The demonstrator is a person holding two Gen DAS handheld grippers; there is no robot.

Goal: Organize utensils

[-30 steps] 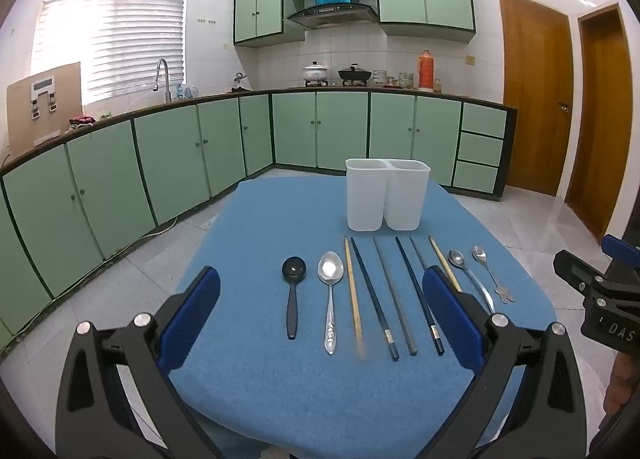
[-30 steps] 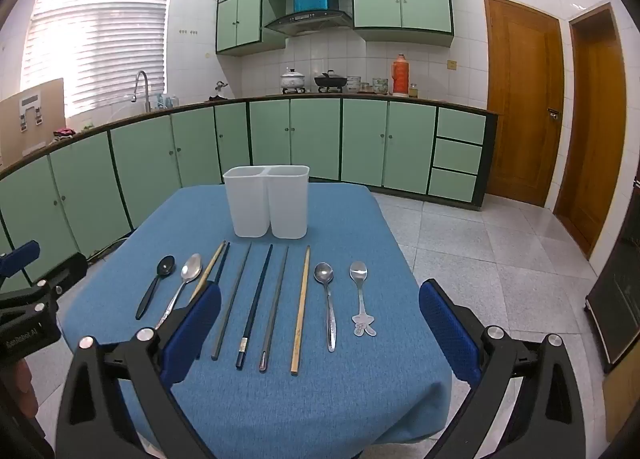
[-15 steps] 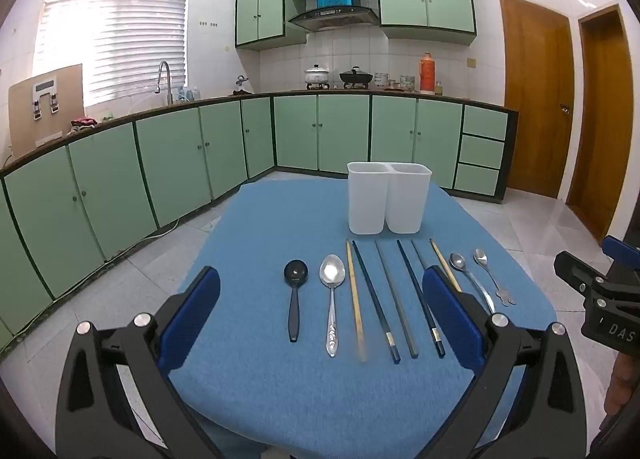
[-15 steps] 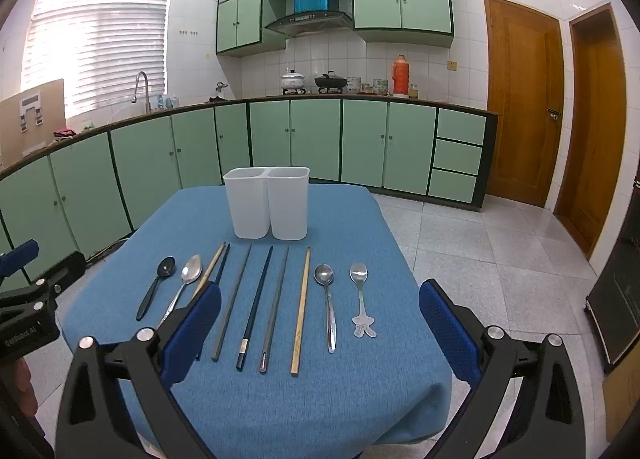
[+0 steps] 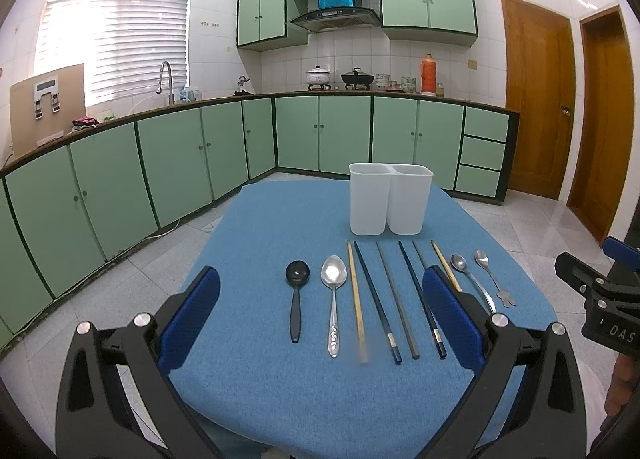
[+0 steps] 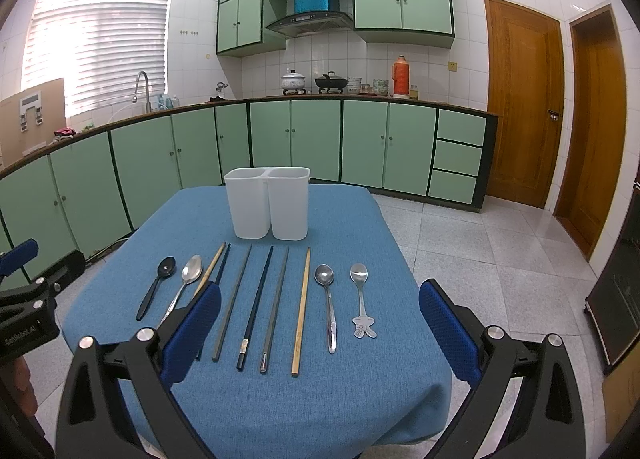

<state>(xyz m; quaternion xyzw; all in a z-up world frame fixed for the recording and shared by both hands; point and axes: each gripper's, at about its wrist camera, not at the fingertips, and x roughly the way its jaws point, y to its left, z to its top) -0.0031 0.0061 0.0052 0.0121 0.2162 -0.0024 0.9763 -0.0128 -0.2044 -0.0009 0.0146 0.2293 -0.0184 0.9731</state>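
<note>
Barely shifted since earlier frames. Left gripper [image 5: 320, 301] spread wide, holding nothing, above black spoon [image 5: 296, 298], large steel spoon [image 5: 334, 305], chopsticks [image 6: 258, 307]. Right gripper [image 6: 320, 305] likewise apart, near two small spoons [image 6: 327, 301]. Behind, white two-compartment holder [image 6: 267, 203] upright on blue tablecloth [image 6: 280, 399].

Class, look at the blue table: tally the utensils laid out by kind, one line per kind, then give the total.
Spoons: 4, from the black spoon to the spoon with a figure-shaped handle
Chopsticks: 6, between the wooden chopstick and its match
Total: 10
</note>
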